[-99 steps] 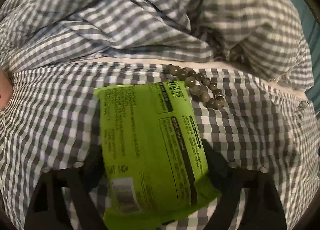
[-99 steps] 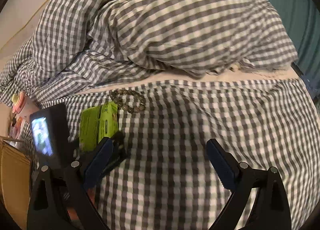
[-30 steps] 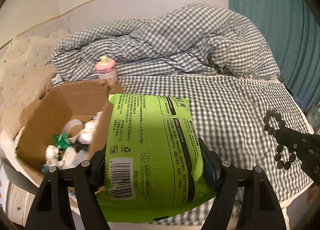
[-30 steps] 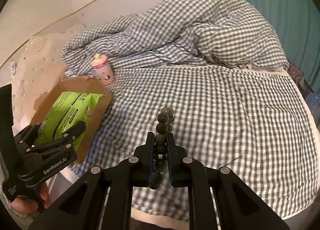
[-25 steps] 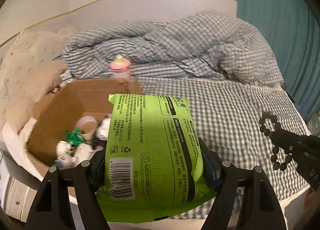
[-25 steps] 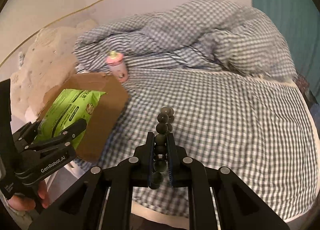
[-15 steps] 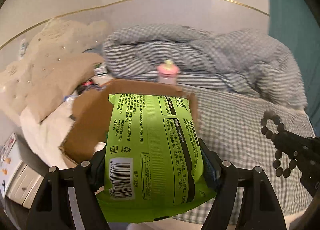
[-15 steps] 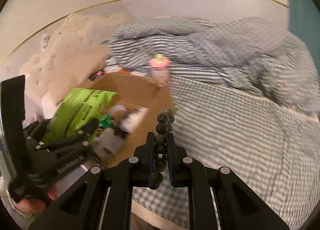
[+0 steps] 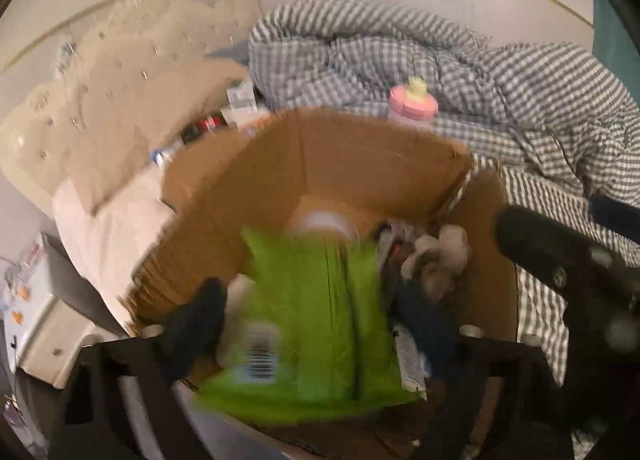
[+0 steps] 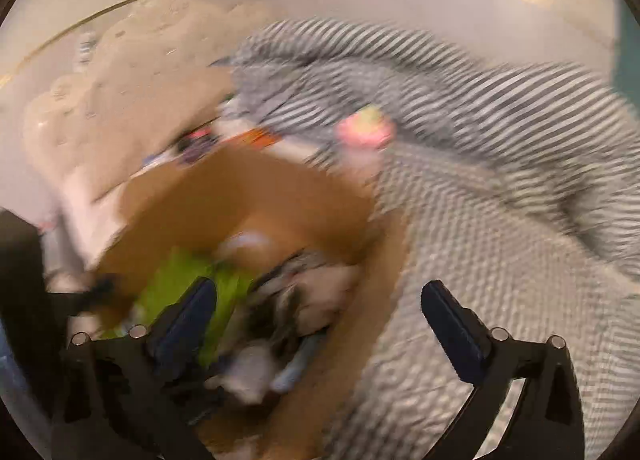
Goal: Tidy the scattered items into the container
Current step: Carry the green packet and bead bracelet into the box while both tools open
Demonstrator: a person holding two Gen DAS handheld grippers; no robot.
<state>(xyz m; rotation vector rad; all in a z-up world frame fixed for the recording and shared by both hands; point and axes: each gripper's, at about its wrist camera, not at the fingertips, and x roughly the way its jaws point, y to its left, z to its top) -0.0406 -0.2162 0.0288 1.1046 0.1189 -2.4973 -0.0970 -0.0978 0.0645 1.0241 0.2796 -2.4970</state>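
Two black handheld grippers, pretty standard clamp style

The left gripper (image 9: 308,324) and right gripper (image 10: 320,312) both have black angular frames, dark navy finger pads (image 10: 454,320) and small silver screws near the finger bases. Any markings are probably lost in the blur.

A rumpled grey checked duvet (image 9: 420,56) lies at twelve o'clock; a beige tufted headboard (image 9: 120,72) stands at ten o'clock beside it, blurred.

One cardboard box (image 9: 360,164), one green packet (image 9: 312,308), one pink bottle (image 9: 412,104).
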